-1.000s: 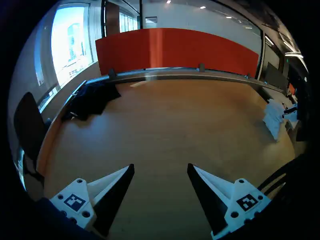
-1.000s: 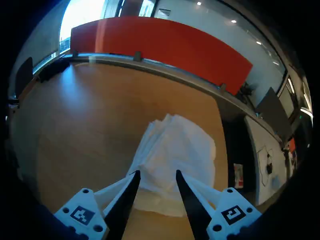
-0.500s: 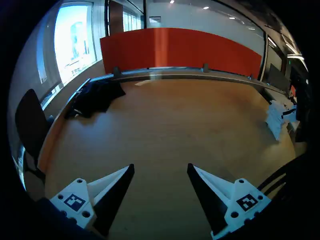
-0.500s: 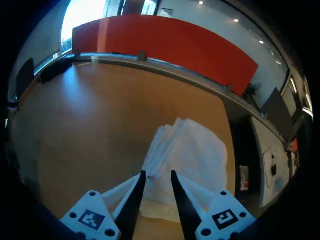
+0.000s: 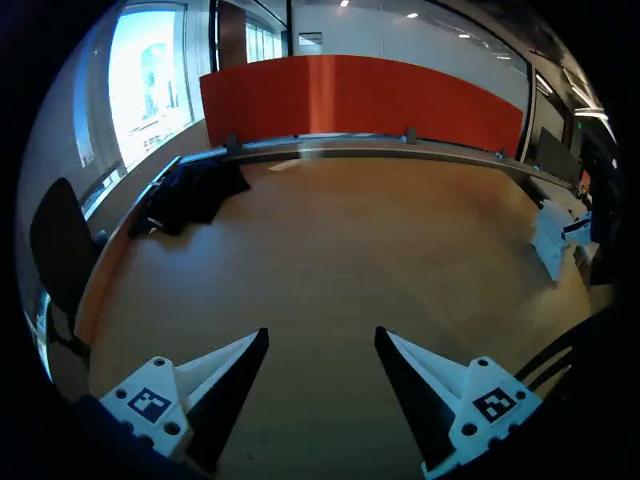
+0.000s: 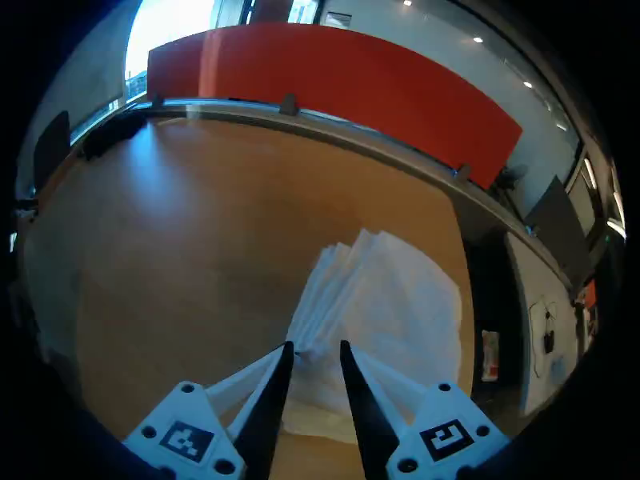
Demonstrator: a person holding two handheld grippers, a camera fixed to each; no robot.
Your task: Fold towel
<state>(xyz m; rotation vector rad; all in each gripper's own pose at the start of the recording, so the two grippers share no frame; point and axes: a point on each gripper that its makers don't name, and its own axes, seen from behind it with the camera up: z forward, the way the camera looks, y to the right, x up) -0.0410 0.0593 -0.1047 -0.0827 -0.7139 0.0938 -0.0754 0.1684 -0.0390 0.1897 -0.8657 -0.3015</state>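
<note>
R gripper (image 6: 317, 352) nearly closed, pinching towel (image 6: 384, 304) stack's near edge by table (image 6: 160, 240) rim; L gripper (image 5: 320, 336) wide open (empty) over bare wood

An office: long wooden desk (image 5: 336, 240), red divider (image 5: 360, 92), glass walls (image 5: 384, 32).

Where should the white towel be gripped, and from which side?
Take the white towel at its near edge, coming low along the table from the near side. The stacked layers rise into a narrow ridge there; the right gripper pinches that spot.
</note>
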